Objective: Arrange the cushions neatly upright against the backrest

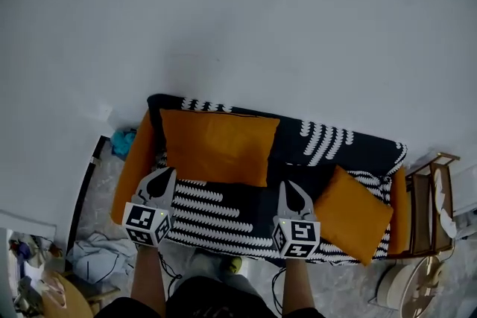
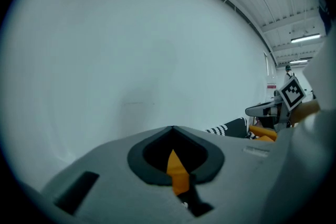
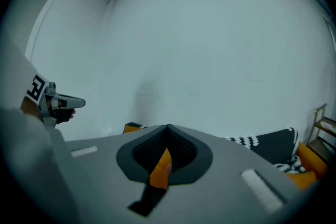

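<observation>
This looks like a mock living-room corner set up inside a large hall or lab rather than a real home. A sofa (image 1: 335,144) with a patterned cover and orange cushions (image 1: 216,147) stands alone against a bare white wall (image 1: 238,11). The left gripper view shows a high ribbed ceiling (image 2: 273,2) with strip lights (image 2: 305,38). A wooden rack (image 1: 428,205) stands at the sofa's right end, and clutter (image 1: 97,258) lies on the floor (image 1: 100,197) off its left end.

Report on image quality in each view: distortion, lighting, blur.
Head view: fisheye bows the sofa; even light, wall shades off at the corners. Left gripper view: black round vignette, bright ceiling lamps, dim, soft foreground. Right gripper view: same vignette and curving, flat light, no glare.
</observation>
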The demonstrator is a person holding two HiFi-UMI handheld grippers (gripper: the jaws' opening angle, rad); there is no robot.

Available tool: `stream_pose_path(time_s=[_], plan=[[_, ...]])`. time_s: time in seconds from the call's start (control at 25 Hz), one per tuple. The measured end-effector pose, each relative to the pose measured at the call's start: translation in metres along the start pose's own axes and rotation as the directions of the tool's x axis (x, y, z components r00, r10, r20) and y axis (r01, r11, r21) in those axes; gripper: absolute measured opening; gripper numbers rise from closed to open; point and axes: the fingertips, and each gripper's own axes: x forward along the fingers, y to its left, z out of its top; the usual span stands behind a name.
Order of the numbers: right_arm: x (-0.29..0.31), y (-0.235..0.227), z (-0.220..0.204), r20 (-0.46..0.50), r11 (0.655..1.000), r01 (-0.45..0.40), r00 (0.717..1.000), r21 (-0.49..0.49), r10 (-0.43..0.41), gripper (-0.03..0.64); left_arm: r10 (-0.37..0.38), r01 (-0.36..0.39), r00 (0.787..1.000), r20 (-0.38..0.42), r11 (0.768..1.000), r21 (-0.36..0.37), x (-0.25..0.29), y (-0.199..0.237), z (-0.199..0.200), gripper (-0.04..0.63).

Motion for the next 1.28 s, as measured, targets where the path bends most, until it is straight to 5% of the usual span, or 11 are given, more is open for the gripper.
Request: stream_pose_path(time_s=[0.48, 1.28], plan=[[-0.061, 0.009, 0.048, 0.076, 1.0, 0.018, 0.997, -0.021, -0.017, 0.011, -0.008, 0.005, 0.997, 0.078, 0.999, 0.039, -0.061, -0.018, 0.054, 0.002], [-0.057, 0.053, 0.103, 0.142, 0.995, 0.09, 0.986, -0.048, -0.082, 0.011, -0.111, 0.102, 0.982, 0.152, 0.993, 0.062, -0.067, 0.024, 0.099, 0.002]])
